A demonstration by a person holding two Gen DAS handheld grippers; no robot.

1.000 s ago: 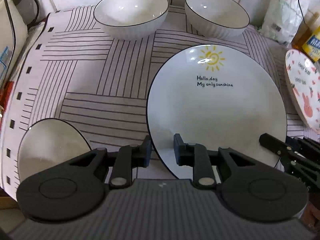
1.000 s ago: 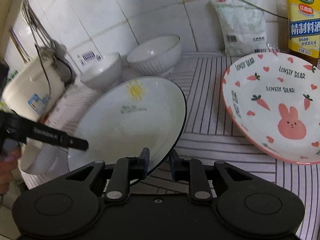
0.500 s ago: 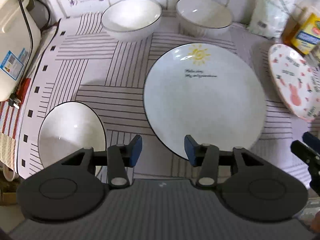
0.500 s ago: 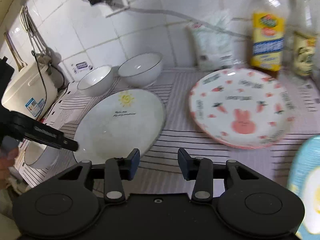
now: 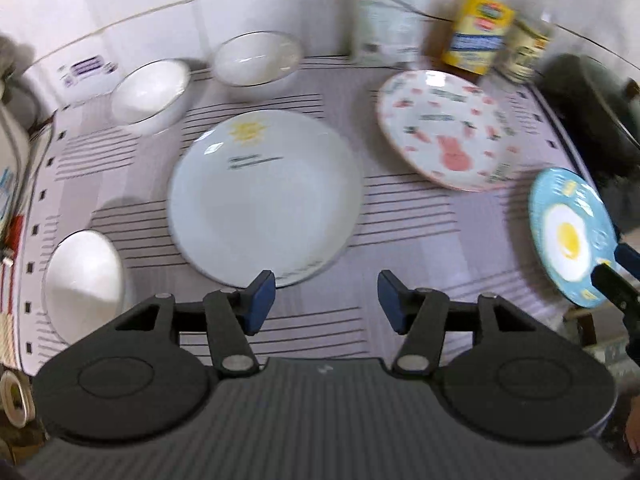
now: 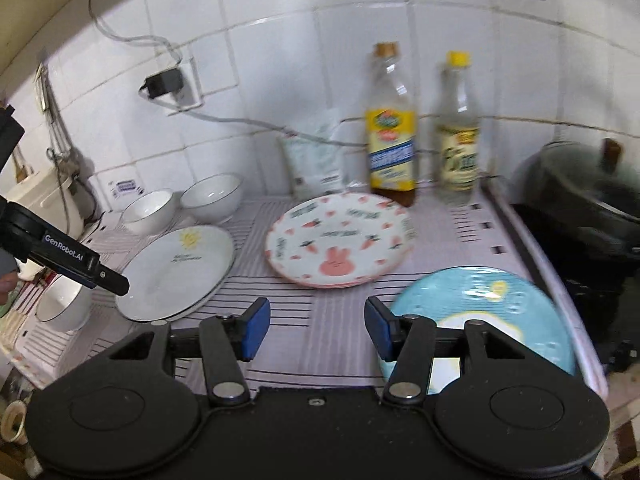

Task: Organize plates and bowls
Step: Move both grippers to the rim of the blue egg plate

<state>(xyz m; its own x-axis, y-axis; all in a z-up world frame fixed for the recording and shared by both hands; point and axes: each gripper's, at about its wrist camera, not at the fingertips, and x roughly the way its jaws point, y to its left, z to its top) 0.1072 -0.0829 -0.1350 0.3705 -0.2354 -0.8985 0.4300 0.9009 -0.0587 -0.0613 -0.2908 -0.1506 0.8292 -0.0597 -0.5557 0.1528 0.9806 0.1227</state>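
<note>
A white sun plate (image 5: 264,196) (image 6: 180,270) lies flat on the striped mat. A pink rabbit plate (image 5: 444,128) (image 6: 340,240) lies to its right, and a blue egg plate (image 5: 568,236) (image 6: 488,308) at the front right. Two white bowls (image 5: 152,94) (image 5: 258,58) stand at the back, also in the right wrist view (image 6: 148,210) (image 6: 212,198). A third bowl (image 5: 84,284) (image 6: 60,304) sits front left. My left gripper (image 5: 326,300) is open and empty, above the mat in front of the sun plate. My right gripper (image 6: 316,328) is open and empty, beside the blue plate.
Two bottles (image 6: 390,132) (image 6: 458,132) and a white bag (image 6: 316,160) stand against the tiled wall. A dark pot (image 6: 588,184) sits on the stove at right. A white rice cooker (image 6: 44,196) stands at far left. The mat's front edge (image 5: 280,354) is near.
Both grippers let go of the sun plate, opened wide and drew back and up. The plate now lies flat. The views swung right, bringing the blue plate in.
</note>
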